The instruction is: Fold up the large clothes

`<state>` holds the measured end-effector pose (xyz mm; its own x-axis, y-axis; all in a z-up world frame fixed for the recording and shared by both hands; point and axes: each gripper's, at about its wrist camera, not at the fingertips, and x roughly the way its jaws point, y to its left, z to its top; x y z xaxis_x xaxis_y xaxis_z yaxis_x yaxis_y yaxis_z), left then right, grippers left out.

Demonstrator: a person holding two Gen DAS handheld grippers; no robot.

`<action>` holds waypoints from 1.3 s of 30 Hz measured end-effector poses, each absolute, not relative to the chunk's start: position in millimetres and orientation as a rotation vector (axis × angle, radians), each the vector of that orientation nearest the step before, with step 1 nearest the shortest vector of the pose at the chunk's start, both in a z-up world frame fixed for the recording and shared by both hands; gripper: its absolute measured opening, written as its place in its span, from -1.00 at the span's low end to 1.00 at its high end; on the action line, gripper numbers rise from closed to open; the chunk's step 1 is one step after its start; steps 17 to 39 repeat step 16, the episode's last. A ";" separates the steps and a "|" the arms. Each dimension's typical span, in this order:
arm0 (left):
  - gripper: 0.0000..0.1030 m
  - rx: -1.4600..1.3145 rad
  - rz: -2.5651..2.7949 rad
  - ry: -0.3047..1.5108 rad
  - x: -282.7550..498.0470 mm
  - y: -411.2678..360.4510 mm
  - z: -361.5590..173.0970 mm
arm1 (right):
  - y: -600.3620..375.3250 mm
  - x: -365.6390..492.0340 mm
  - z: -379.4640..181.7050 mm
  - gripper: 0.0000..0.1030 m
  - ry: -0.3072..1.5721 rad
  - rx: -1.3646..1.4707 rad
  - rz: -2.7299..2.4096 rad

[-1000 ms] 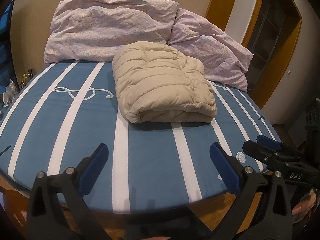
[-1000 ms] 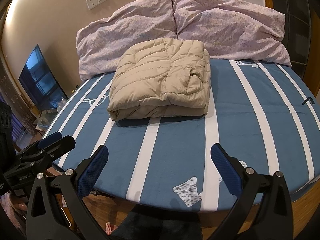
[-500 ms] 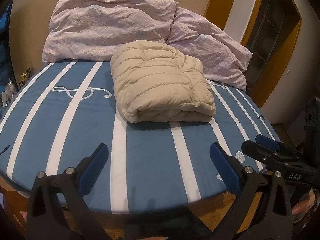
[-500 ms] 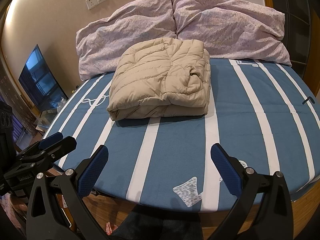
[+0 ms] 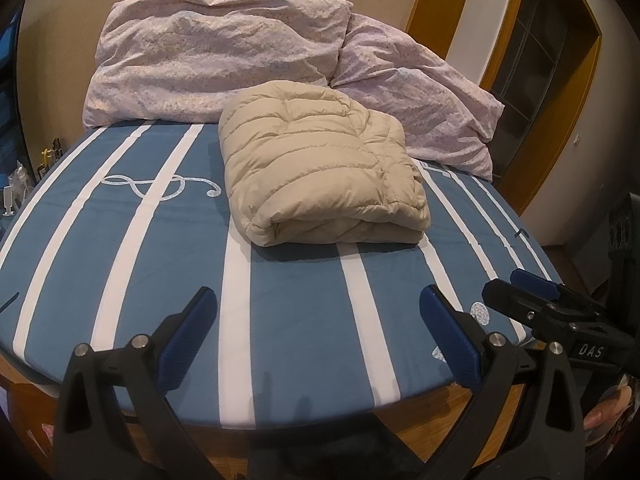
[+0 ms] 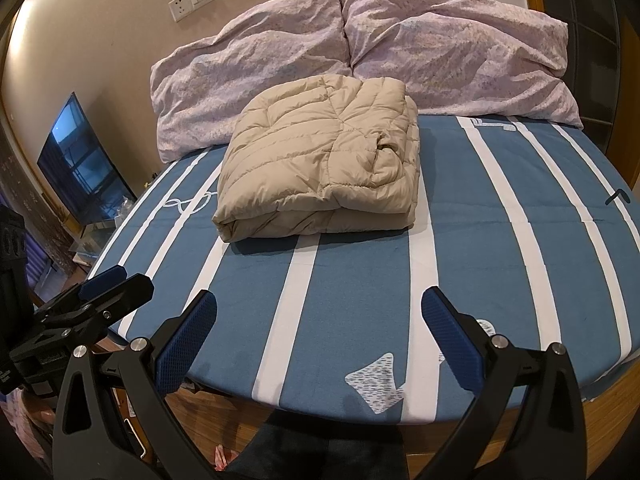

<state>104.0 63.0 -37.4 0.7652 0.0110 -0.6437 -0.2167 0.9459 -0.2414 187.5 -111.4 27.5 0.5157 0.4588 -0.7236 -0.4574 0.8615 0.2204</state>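
Grippers hang at the near edge of the bed (image 5: pixel 280 320), both spread wide and holding nothing. The left gripper (image 5: pixel 318 332) has its blue pads (image 5: pixel 188 336) far apart over the blue-and-white striped cover, touching neither the cover nor the jacket (image 5: pixel 320 176). The right gripper (image 6: pixel 320 336) is spread just as wide, its fingers (image 6: pixel 452 340) over the cover near the bed's wooden rim, also free of any cloth. In the left view the right gripper shows at the far right, beside the bed's edge; in the right view the left gripper shows at the far left, likewise off the side of the mattress. The beige quilted jacket lies folded into a thick, roughly square bundle in the middle of the bed, well apart from both tools, its folded edge facing the cameras and its far side against two lilac pillows (image 6: pixel 360 52) propped at the wall. A dark screen (image 6: pixel 80 172) stands left of the bed in the right view.
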 end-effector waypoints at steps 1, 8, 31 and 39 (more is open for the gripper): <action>0.95 -0.313 0.126 0.691 104.0 63.2 -37.1 | -111.8 187.8 27.6 0.97 0.869 0.001 0.551; 0.95 -0.313 0.127 0.691 103.9 63.7 -37.2 | -112.1 188.0 27.8 0.97 0.870 0.003 0.551; 0.95 -0.316 0.127 0.693 103.9 64.5 -37.0 | -112.6 188.2 27.8 0.97 0.870 0.003 0.552; 0.95 -0.316 0.127 0.693 103.9 64.5 -37.0 | -112.6 188.2 27.8 0.97 0.870 0.003 0.552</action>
